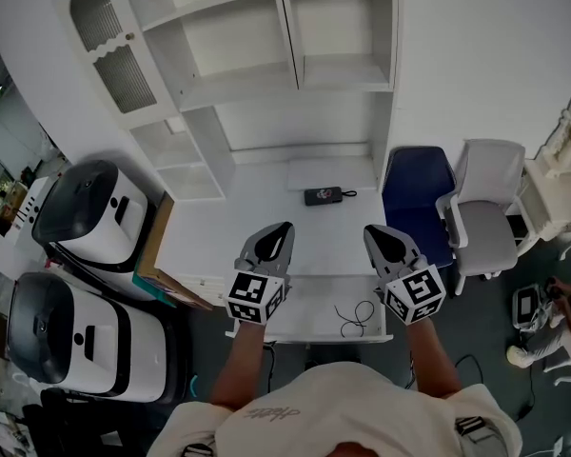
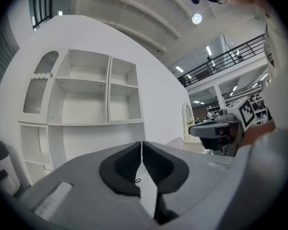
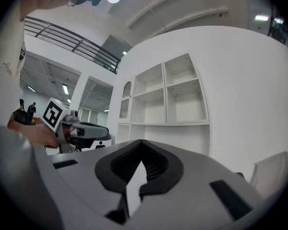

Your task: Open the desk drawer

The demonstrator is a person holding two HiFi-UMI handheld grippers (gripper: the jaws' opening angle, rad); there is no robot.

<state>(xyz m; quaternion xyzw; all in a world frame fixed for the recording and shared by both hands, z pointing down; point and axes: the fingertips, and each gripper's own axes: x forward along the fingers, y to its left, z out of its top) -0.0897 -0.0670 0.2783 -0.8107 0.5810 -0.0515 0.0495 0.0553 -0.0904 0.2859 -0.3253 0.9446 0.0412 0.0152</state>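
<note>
Head view: left gripper (image 1: 285,227), right gripper (image 1: 370,230) over desk (image 1: 219,227).

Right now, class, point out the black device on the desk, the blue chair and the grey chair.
black device (image 1: 324,196), head view, its middle.
blue chair (image 1: 417,181), head view, its backrest.
grey chair (image 1: 485,236), head view, its seat.

There is one desk (image 1: 230,225), one shelf unit (image 1: 257,41), one black device (image 1: 324,196) and one cable (image 1: 354,315). There are two chairs (image 1: 417,193) (image 1: 490,212), two white machines (image 1: 97,213) (image 1: 74,333) and two grippers (image 1: 285,226) (image 1: 370,229).

Shelves (image 1: 266,46) behind desk (image 1: 230,219); chair (image 1: 414,190) at right
</note>
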